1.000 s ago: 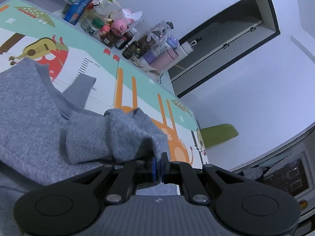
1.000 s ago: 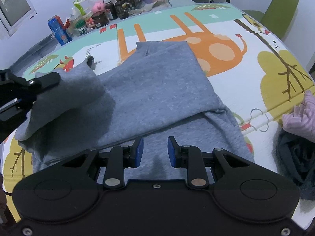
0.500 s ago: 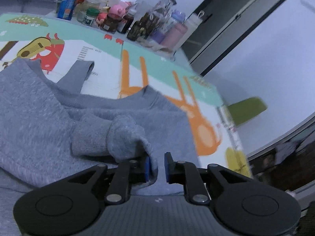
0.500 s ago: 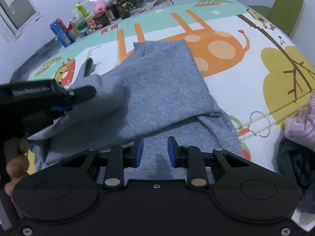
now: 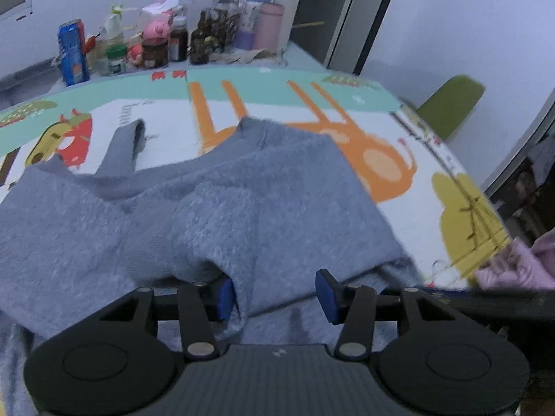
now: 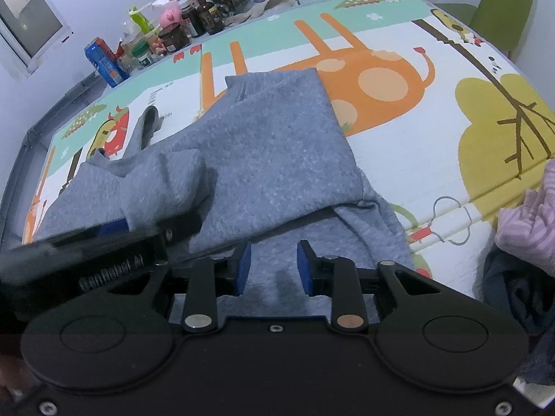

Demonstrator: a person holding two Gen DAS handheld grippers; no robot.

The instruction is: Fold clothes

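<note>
- The grey sweatshirt (image 6: 277,159) lies spread on the play mat (image 6: 451,69) covering the tabletop, directly ahead of both tools and under their tips.
- Its long axis runs from the near hem (image 6: 364,239) away to the collar (image 6: 242,83), which points to the far side where the bottles (image 6: 204,10) stand.
- One sleeve is folded across the body, with its cuff (image 5: 208,228) lying at the left tool (image 5: 274,291); the other sleeve (image 6: 147,124) trails out to the far left.
- The left tool is spread wide and grips nothing; cloth rests against its left finger.
- The right tool (image 6: 272,267) is released too, hovering over the hem with its fingers parted.
- Judged: the left tool is nearer the trailing sleeve, the right tool nearer the hem.
- A pink garment (image 6: 530,215) lies well apart to the right.
</note>
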